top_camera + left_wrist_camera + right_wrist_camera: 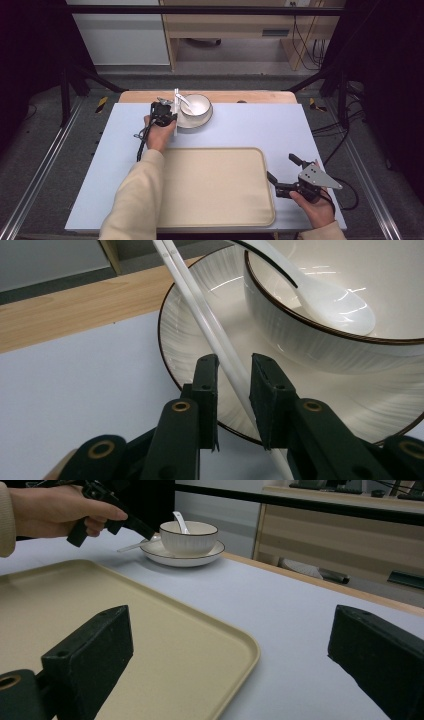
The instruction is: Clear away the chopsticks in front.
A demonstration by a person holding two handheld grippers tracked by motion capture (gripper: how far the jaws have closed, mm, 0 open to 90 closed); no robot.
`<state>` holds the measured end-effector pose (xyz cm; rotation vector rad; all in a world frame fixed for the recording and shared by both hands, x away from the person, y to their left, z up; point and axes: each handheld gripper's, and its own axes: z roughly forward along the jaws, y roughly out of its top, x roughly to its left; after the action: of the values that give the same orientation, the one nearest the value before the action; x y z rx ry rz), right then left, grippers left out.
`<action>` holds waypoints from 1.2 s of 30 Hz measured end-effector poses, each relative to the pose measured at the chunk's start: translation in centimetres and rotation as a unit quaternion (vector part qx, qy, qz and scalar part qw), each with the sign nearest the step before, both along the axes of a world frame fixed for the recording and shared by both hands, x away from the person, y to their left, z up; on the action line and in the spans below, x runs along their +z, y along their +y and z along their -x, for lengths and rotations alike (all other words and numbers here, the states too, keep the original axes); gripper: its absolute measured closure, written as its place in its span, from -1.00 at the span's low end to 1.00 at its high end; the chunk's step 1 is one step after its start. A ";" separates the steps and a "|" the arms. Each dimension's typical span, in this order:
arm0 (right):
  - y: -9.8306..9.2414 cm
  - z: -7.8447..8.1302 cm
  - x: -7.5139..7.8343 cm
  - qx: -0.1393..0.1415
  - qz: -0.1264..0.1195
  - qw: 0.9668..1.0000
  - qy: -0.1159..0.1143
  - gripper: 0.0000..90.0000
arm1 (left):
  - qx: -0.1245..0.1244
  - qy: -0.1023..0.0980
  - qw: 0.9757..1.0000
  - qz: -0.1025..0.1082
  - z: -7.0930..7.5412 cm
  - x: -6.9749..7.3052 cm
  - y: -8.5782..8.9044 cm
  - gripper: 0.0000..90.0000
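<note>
At the left, the left gripper point(234, 371) reaches the white chopsticks point(210, 327), which lie across the rim of the plate point(187, 347) beside the bowl point(320, 340); its jaws flank them narrowly without visibly pinching, so the pickup seems barely begun and the tray point(215, 190) holds nothing yet. The left gripper view shows this gap and the spoon point(330, 300) up close. At the right, the right gripper point(284, 175) waits by the tray with jaws spread wide.
</note>
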<state>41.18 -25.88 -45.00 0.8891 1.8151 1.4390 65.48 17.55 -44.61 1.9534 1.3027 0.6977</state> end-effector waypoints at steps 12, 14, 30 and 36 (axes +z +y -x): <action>0.0 0.0 0.0 0.002 0.002 1.000 0.004 -0.90 | 0.023 0.004 1.000 0.006 -0.6 -1.0 -0.3 0.71; 0.1 0.0 0.0 0.002 0.002 1.000 0.003 -0.90 | 0.027 0.004 1.000 0.010 -0.7 -1.0 -0.3 0.72; 0.1 0.0 -0.1 0.005 0.003 1.000 0.006 -0.90 | 0.072 0.006 0.997 0.026 -0.8 -1.1 -0.1 0.89; 0.1 -0.1 -0.1 0.006 0.003 1.000 0.006 -0.90 | 0.075 -0.004 0.997 0.019 -0.4 -0.2 0.3 0.89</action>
<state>41.26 -25.81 -45.09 0.8875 1.8361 1.4374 65.88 17.89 -44.77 1.8363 1.4580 0.7459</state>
